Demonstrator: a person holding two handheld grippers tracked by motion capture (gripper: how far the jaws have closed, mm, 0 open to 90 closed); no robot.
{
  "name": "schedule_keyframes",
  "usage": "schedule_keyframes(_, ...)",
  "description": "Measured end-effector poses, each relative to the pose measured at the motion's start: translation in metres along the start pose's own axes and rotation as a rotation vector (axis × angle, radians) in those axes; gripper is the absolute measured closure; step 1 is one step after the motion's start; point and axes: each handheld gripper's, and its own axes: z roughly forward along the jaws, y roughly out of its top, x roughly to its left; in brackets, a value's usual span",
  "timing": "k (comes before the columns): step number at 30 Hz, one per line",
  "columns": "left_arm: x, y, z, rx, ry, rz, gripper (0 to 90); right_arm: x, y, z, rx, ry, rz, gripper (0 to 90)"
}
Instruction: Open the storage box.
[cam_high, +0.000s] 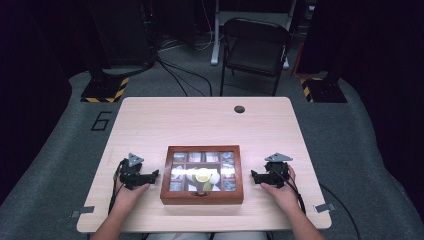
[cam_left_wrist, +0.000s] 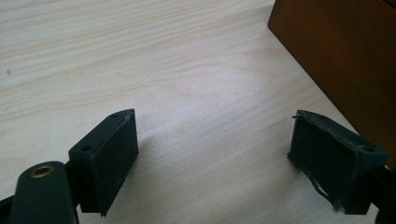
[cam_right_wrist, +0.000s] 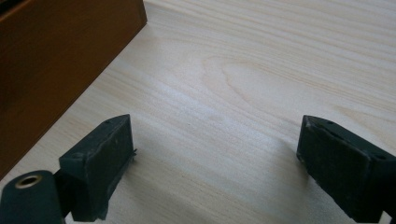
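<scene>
A brown wooden box (cam_high: 202, 175) with a glass lid and several compartments of packets lies shut on the near middle of the table. My left gripper (cam_high: 156, 173) rests on the tabletop just left of the box, jaws open and empty; the box's side wall (cam_left_wrist: 345, 56) stands past its right jaw. My right gripper (cam_high: 253, 177) rests just right of the box, also open and empty, with the box's wall (cam_right_wrist: 56, 60) at its left. Bare wood lies between both pairs of jaws.
The light wooden table (cam_high: 200, 122) has a round cable hole (cam_high: 239, 109) near its far edge. A black folding chair (cam_high: 255, 47) stands behind the table. Tape marks sit at the near corners.
</scene>
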Motion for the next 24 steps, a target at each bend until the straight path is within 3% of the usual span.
schedule_keyframes(7,0.0001,-0.0007,-0.0007,-0.003,-0.007,0.002,15.5,0.0001,0.0001,0.0001,0.002,-0.001,0.0,9.7)
schedule_keyframes(12,-0.0025,-0.0016,-0.001,-0.007,-0.044,0.042,15.1,0.0014,0.0002,0.0005,-0.004,-0.007,0.011,9.8)
schedule_keyframes(24,-0.0001,-0.0021,-0.0027,-0.001,-0.057,0.044,16.2,0.0019,0.0001,-0.0002,-0.01,-0.004,0.007,13.9)
